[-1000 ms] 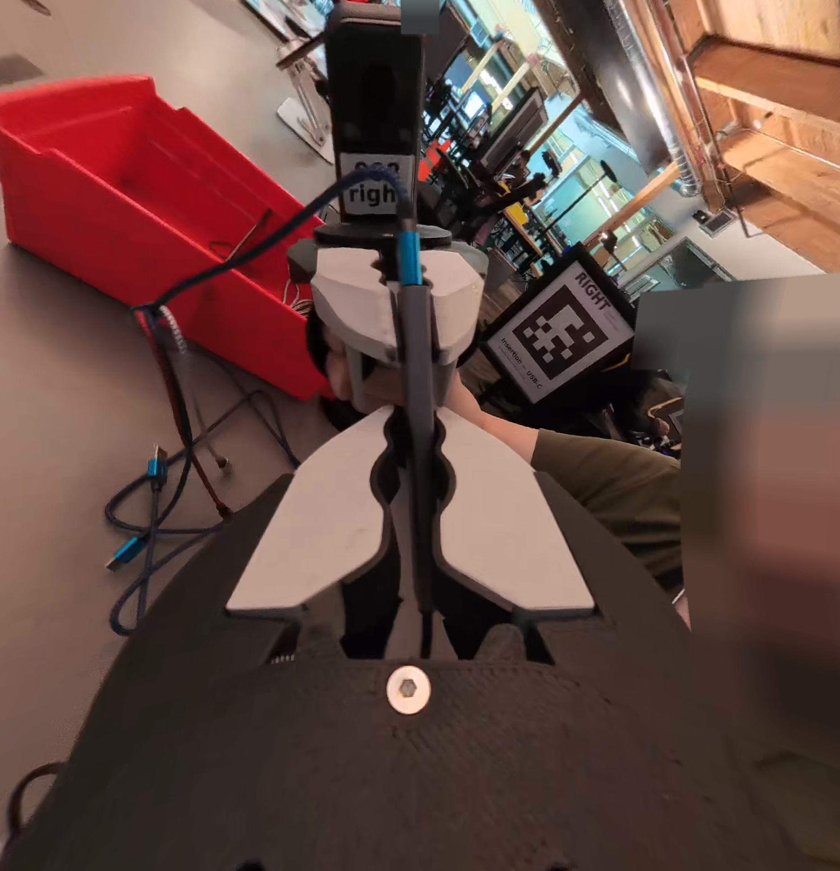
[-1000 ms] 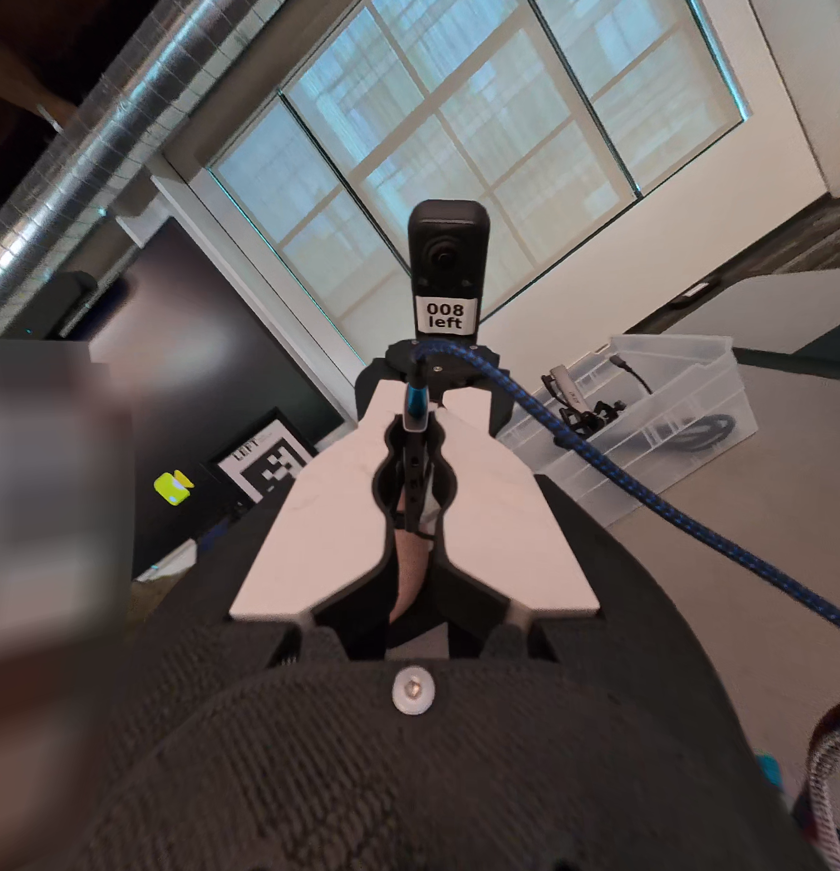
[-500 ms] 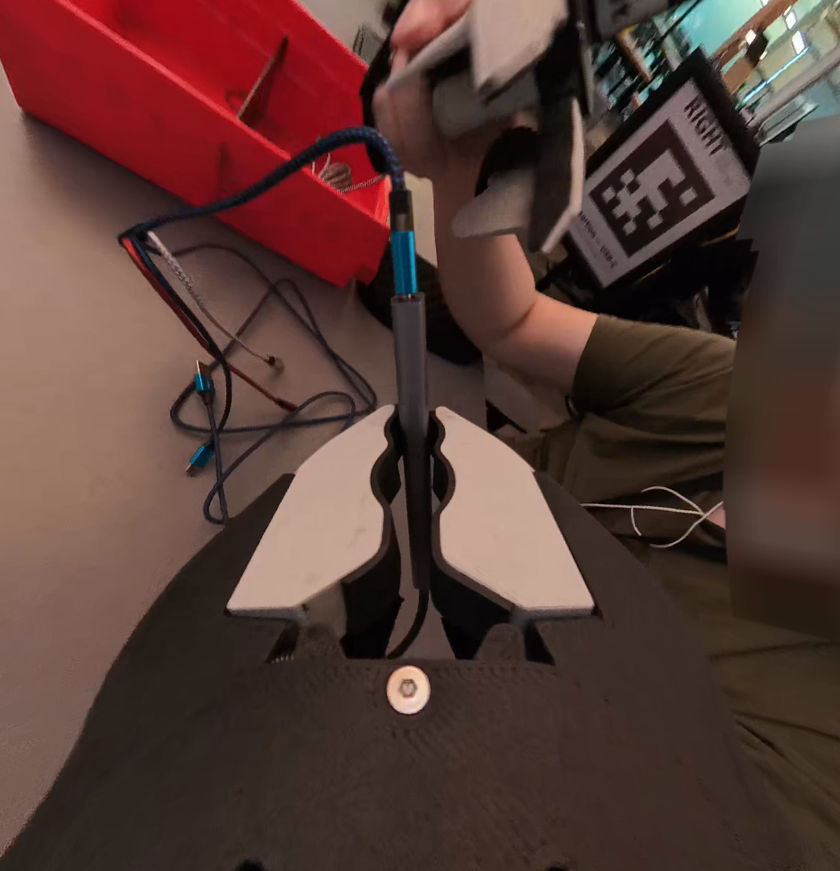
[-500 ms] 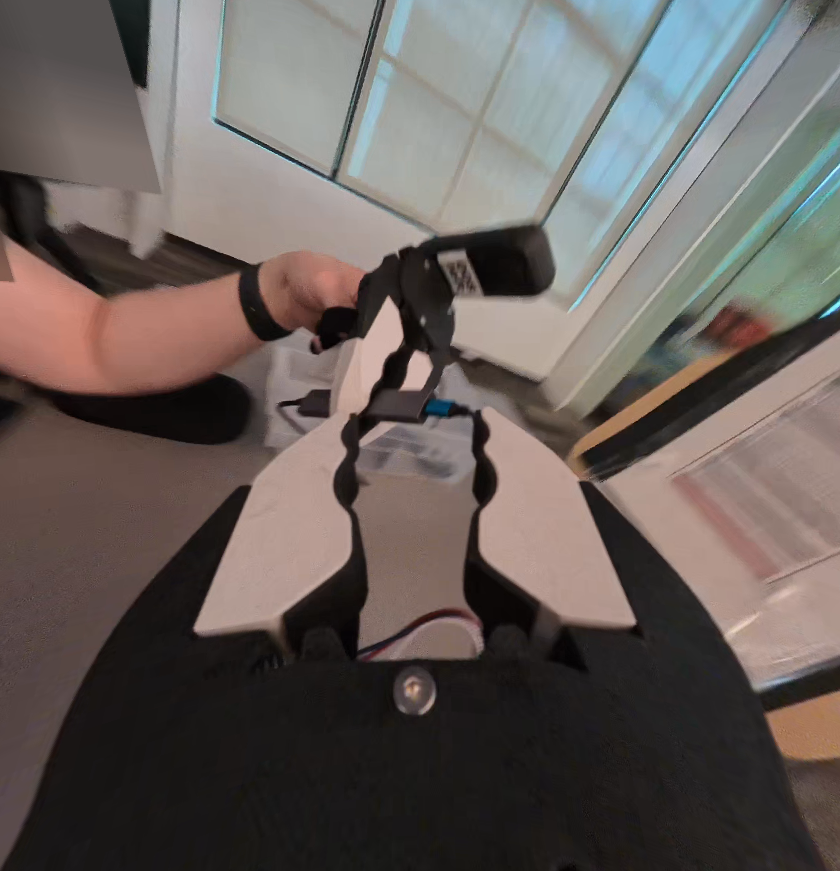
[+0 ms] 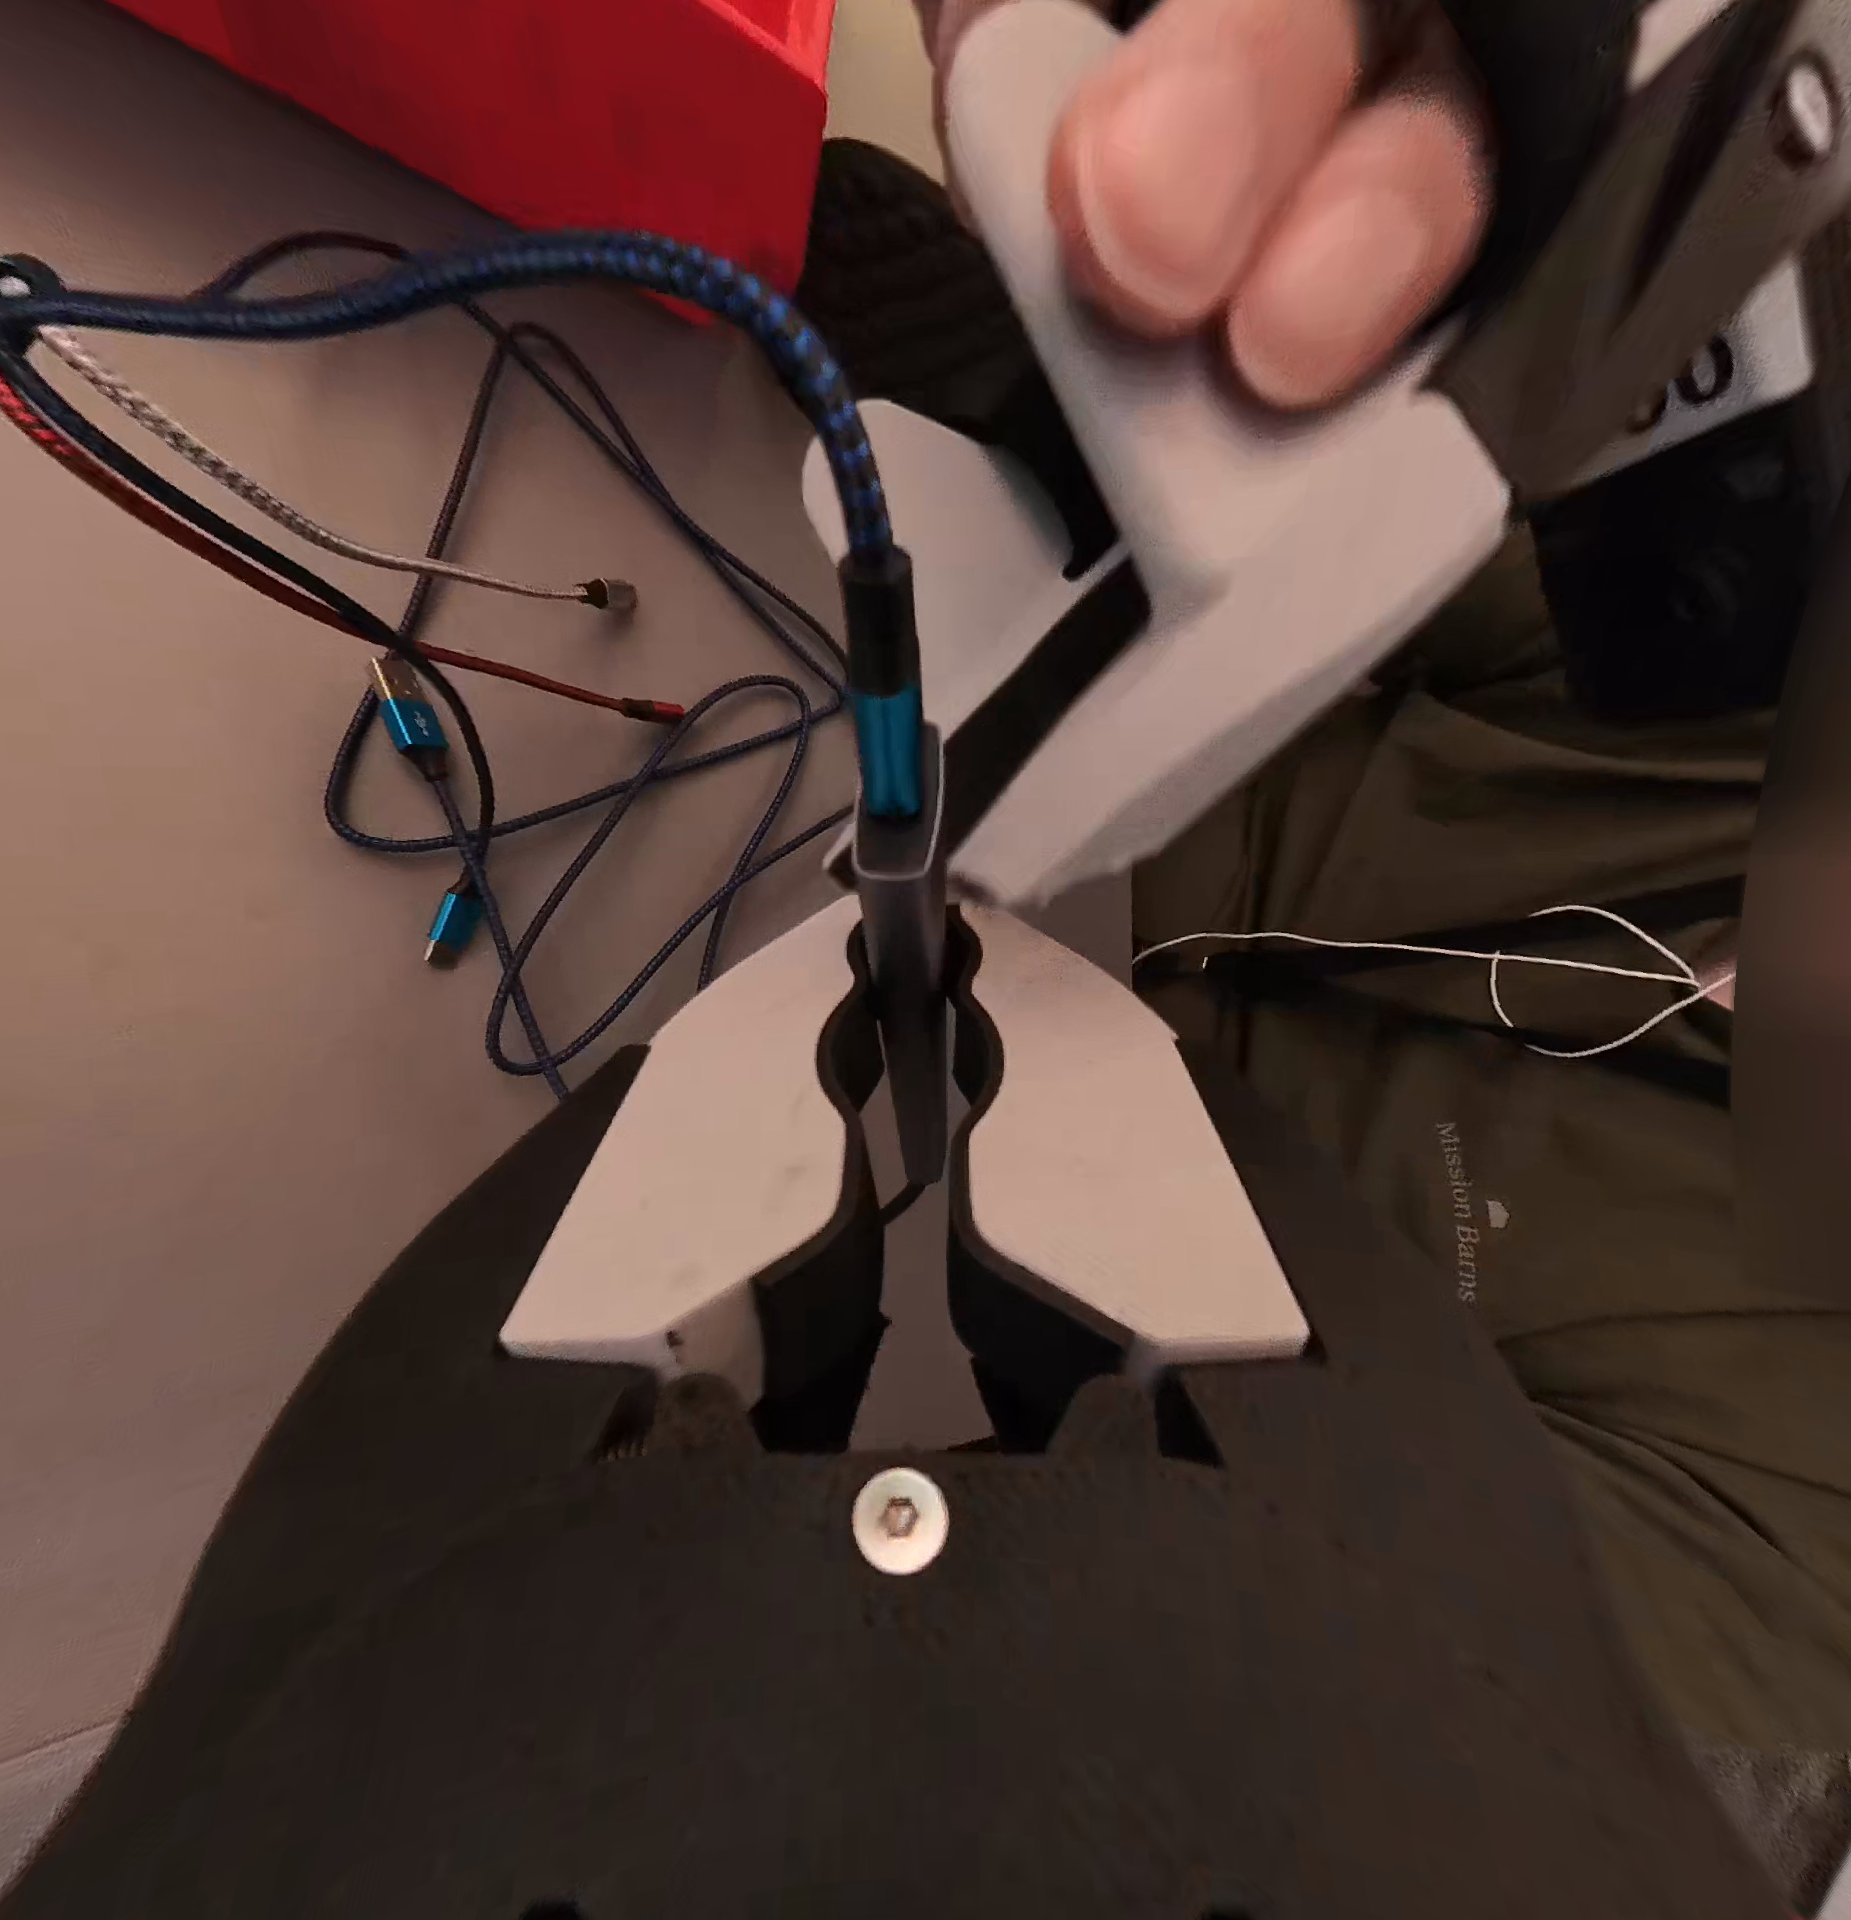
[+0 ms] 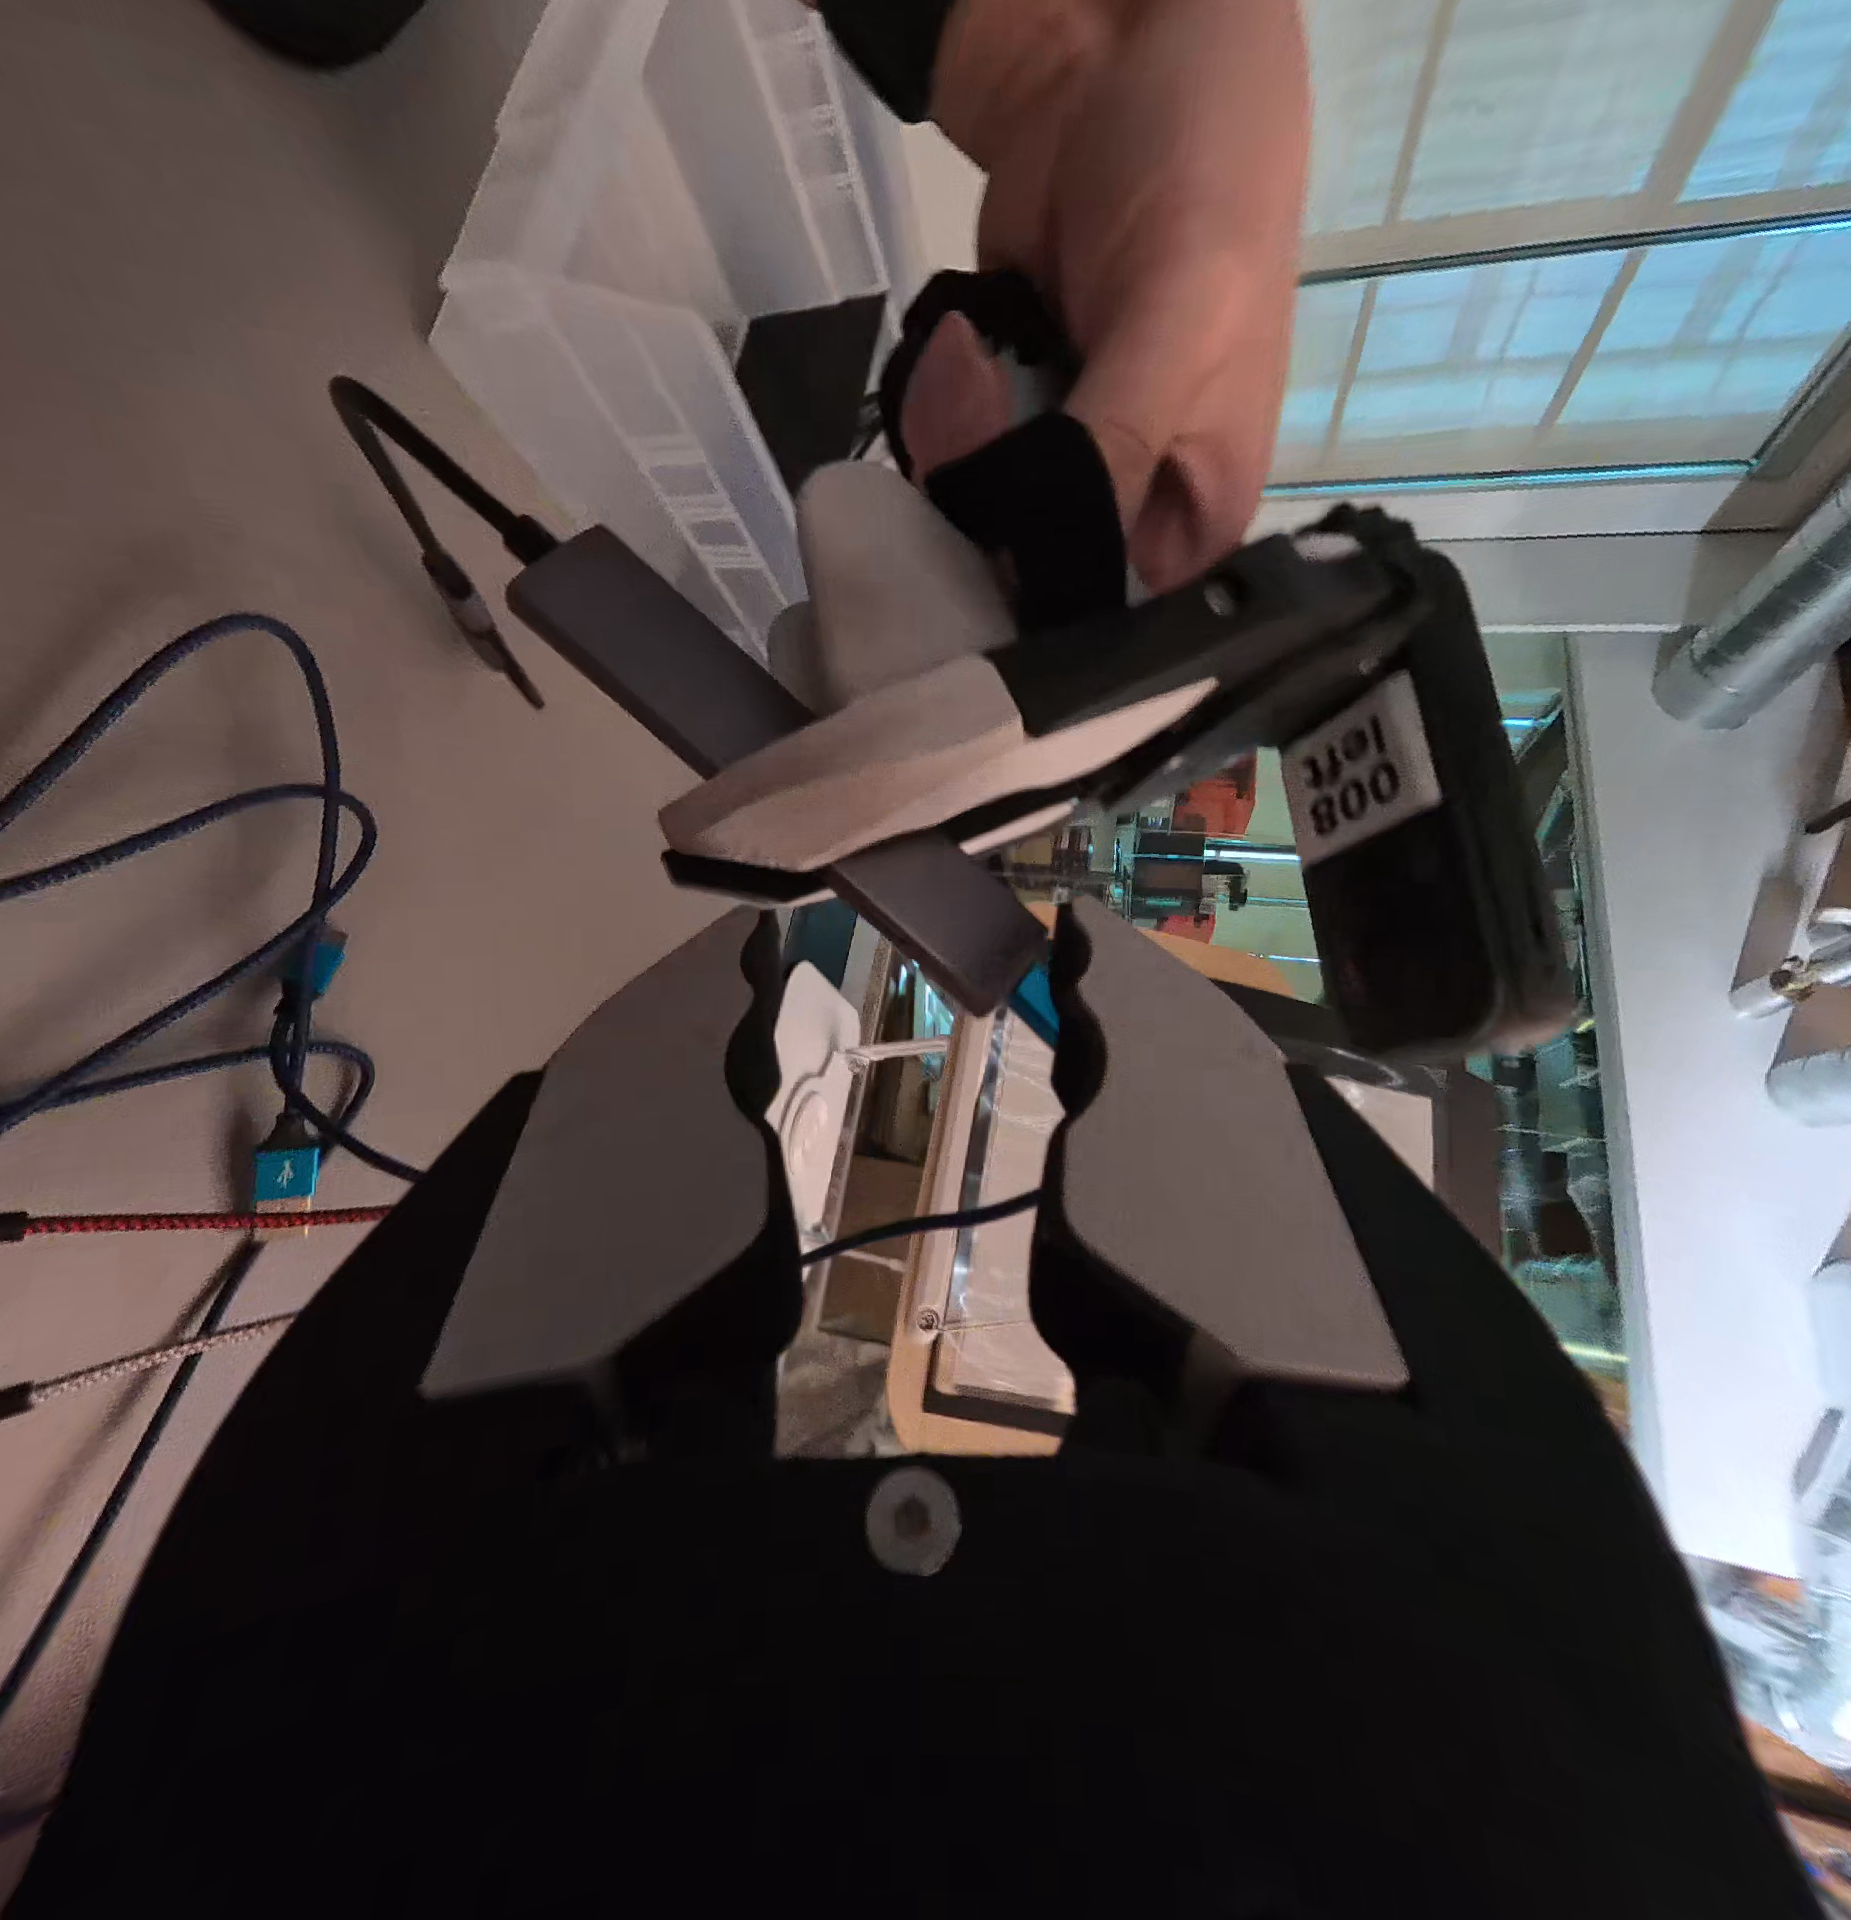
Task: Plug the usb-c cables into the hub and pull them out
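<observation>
Table point(image 5: 173, 1039): grey, loose cables point(image 5: 588, 790) beside red bin point(image 5: 505, 104) | left hand-held gripper point(image 5: 905, 956): clamped on grey hub point(image 5: 900, 935), blue cable point(image 5: 879, 582) plugged into its end | right hand-held gripper point(image 6: 905, 935): jaws apart, empty, near hub end.

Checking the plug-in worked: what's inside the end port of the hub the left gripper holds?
The blue plug of the braided cable sits in the hub; its metal tip is hidden inside.
</observation>
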Motion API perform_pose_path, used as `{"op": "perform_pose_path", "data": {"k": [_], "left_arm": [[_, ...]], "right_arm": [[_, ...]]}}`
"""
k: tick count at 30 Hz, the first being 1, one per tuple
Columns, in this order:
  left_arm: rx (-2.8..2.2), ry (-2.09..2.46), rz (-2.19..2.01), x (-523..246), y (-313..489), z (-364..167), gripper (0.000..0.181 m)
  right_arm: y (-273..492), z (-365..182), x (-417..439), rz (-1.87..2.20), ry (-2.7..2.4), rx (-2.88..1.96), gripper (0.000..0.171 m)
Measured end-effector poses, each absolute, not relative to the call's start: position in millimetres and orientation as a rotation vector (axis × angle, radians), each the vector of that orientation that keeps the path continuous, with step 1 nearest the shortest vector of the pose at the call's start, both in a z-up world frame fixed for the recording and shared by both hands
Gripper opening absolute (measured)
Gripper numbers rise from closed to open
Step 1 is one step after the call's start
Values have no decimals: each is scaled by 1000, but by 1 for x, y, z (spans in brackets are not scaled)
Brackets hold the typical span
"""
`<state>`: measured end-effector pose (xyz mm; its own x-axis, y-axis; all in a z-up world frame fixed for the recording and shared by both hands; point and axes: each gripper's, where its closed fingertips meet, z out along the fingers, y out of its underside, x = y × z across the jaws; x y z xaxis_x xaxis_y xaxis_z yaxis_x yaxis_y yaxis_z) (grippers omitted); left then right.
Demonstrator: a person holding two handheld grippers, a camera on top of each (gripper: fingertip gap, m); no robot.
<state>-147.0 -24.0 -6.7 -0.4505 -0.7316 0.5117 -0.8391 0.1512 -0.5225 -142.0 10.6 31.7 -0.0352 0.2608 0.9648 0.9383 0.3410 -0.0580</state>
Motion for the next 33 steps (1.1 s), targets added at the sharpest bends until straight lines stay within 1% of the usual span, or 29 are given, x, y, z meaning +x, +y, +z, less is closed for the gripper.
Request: {"op": "perform_pose_path", "data": {"k": [2, 7, 10, 13, 18, 24, 28, 33], "left_arm": [[1565, -2300, 1114, -148, -26, -14, 8], [1566, -2383, 982, -150, -28, -28, 8], [1590, -2400, 917, -149, -27, -34, 8], [1615, -2369, 949, -146, -24, -33, 8], [1663, -2360, 954, -141, -17, -33, 8], [1678, -2409, 876, -140, -11, -43, 8], [1681, -2358, 934, -139, -10, -39, 9], [1700, -2340, 1021, -134, -4, -32, 9]], "right_arm": [[11, 25, -145, -853, -1590, -1141, 54], [9, 8, -145, -934, -1679, -1216, 48], [10, 8, -139, -1035, -1695, -1245, 32], [8, 5, -126, -1066, -1697, -1352, 25], [3, -6, -115, -950, -1663, -1559, 24], [16, -18, -116, -957, -1686, -1530, 25], [18, -16, -114, -862, -1604, -1657, 25], [22, -11, -109, -855, -1536, -1691, 25]]}}
